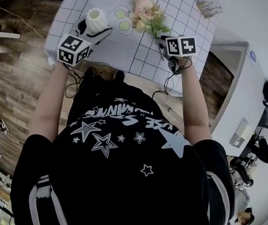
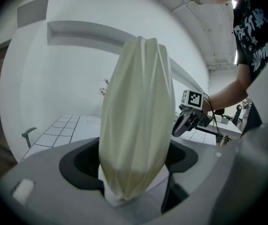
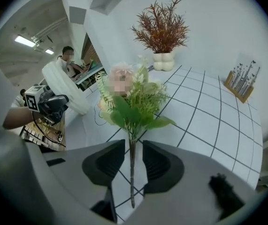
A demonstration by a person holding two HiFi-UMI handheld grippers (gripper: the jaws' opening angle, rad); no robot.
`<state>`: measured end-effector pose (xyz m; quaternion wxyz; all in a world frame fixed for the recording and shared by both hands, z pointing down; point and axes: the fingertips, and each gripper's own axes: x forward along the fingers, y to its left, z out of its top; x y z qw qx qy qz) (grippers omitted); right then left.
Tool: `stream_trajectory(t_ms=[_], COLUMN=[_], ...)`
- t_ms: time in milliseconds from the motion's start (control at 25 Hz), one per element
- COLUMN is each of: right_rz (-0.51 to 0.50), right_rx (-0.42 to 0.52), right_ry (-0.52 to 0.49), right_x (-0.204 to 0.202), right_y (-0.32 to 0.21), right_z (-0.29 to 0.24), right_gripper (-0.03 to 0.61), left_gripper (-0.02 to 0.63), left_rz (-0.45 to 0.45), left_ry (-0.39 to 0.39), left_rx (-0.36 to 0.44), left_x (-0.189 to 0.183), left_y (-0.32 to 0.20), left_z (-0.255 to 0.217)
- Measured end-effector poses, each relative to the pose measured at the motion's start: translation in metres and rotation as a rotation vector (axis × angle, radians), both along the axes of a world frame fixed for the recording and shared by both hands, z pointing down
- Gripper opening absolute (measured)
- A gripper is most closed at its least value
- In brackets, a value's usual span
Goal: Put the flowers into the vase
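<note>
Right gripper (image 3: 134, 162): jaws spread, thin stem of the flowers (image 3: 131, 104) between them, unpinched; bouquet at centre frame on the tiled table (image 3: 204, 116). Likely light, floppy; pinch low on stem. Left gripper (image 2: 134, 168): clamped on vase (image 2: 136, 111)

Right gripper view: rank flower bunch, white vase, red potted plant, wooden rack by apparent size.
1. flower bunch, nearest the camera, which inflates it.
2. red potted plant and white vase: too close to rank.
3. wooden rack, smallest.
</note>
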<state>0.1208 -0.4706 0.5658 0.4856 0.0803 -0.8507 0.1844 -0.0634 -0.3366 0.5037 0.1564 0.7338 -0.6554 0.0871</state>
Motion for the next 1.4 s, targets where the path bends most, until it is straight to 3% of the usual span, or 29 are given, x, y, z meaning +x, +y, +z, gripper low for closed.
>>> stream_trajectory(t_ms=[200,400,520,960,1400], right_rz=[-0.089,-0.229,-0.278,-0.183,-0.179], right_rx=[-0.017,0.062,0.064,-0.005,-0.084], right_ry=[0.036,0.068,0.081,0.116,0.067], right_x=[-0.009,-0.017,-0.022,-0.026,-0.027], right_y=[0.0,0.005,0.009,0.006,0.011], right_z=[0.008,0.012,0.016,0.024,0.023], right_gripper=[0.124,0.124,0.124,0.08,0.057], left_gripper=[0.39,0.39,0.39,0.39,0.39], left_rz=[-0.072,-0.118,-0.135,-0.161,-0.172], left_ry=[-0.001,-0.011,-0.033,-0.002,-0.013], left_rx=[0.002,-0.01,-0.018,-0.008,-0.003], left_x=[-0.003,-0.005,-0.003,-0.008,-0.007], left_y=[0.001,0.0,0.001,0.002,0.003], left_z=[0.0,0.0,-0.001,0.0,0.0])
